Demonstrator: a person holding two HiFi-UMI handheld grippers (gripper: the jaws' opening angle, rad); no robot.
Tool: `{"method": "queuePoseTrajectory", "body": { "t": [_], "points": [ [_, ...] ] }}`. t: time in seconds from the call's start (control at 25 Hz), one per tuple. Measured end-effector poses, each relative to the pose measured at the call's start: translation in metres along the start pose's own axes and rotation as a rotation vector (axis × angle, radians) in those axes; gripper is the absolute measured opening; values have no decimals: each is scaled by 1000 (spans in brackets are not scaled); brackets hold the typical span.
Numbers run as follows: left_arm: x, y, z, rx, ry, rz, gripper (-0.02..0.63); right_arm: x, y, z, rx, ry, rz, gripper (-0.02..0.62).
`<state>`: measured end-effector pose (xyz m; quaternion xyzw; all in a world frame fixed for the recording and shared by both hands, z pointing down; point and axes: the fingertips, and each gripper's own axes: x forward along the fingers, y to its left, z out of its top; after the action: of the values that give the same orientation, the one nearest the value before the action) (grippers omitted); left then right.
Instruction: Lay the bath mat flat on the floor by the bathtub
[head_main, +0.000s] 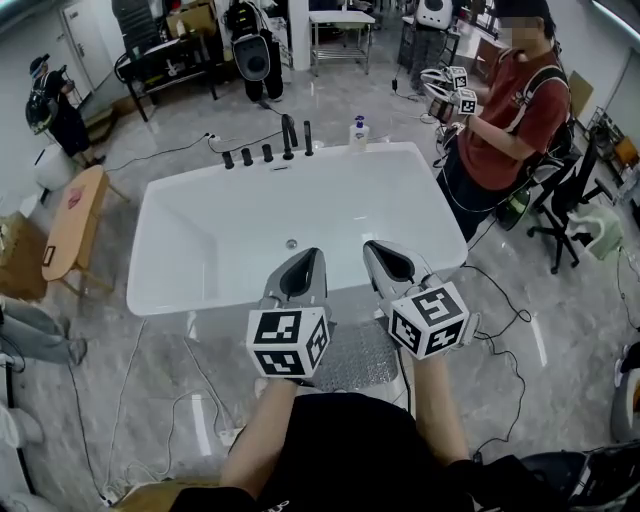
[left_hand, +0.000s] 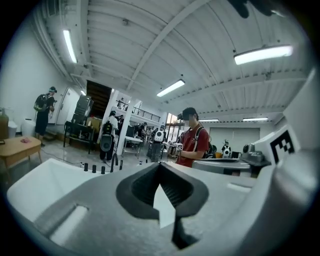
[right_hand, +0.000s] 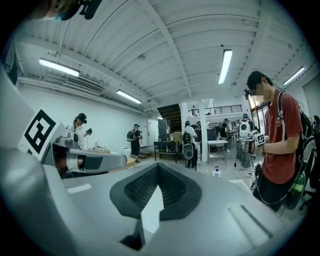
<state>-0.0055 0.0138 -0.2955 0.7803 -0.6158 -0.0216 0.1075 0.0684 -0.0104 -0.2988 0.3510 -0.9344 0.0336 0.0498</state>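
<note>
Both grippers are held side by side over the near rim of the white bathtub (head_main: 176, 232), pointing across it. Left gripper (head_main: 305, 265): jaws together at the tips, nothing between them. Right gripper (head_main: 383, 258): the same, jaws closed and empty. The grey textured bath mat (head_main: 355, 360) lies on the floor against the tub's near side, below and between the two grippers, touched by neither.

The grey, textured bath mat (head_main: 358, 358) lies flat on the floor (head_main: 560, 330). It sits just beside the white bathtub (head_main: 200, 215), along its near side.
</note>
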Motion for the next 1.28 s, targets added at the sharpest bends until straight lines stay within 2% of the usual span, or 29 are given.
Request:
{"method": "queuePoseTrajectory", "body": {
  "t": [0.16, 0.36, 0.56, 0.76, 1.04, 1.28],
  "points": [
    [-3, -8, 7, 79, -31, 37, 5, -9, -2, 13, -3, -45, -7, 6],
    [-3, -12, 8, 115, -47, 76, 5, -16, -9, 17, 4, -91, -40, 6],
    [-2, -28, 10, 103, -81, 28, 5, -21, -9, 11, 18, -100, -37, 6],
    [2, -35, 0, 147, -34, 83, 5, -33, -14, 9, 30, -108, -58, 6],
    [16, -51, -10, 172, -1, 57, 5, -48, -43, 0, 61, -101, -116, 6],
    [19, -46, -13, 175, 19, 57, 5, -43, -46, 2, 56, -101, -119, 6]
  ]
}}
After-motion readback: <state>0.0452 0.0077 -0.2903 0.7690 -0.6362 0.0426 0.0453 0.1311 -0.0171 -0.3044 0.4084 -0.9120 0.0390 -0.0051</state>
